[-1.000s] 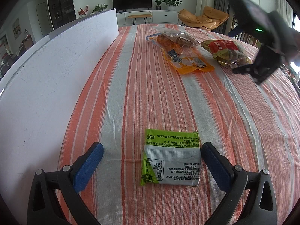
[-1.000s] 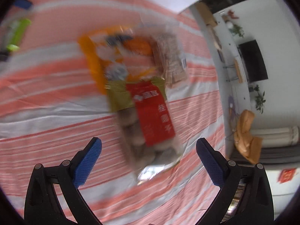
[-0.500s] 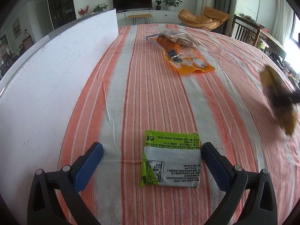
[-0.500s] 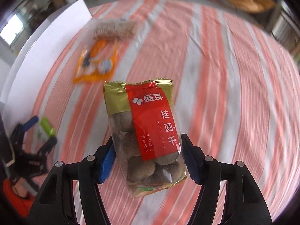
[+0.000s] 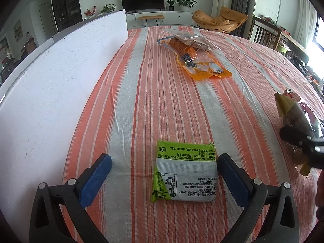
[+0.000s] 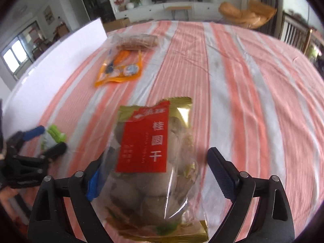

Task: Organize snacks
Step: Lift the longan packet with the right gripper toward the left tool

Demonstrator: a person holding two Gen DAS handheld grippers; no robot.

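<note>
Red-labelled "桂圆干" bag [image 6: 154, 162] between parted right gripper [image 6: 160, 174] jaws, grip unclear, left gripper [image 5: 162, 174] jaws wide around green packet [image 5: 184, 174], striped counter [image 5: 162, 101].

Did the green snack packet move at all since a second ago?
No. The green packet lies between the left gripper's open fingers, on the same stripes of the tablecloth as before.

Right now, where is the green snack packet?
The green snack packet lies flat on the striped tablecloth between the open left gripper fingers, near the white board.
</note>
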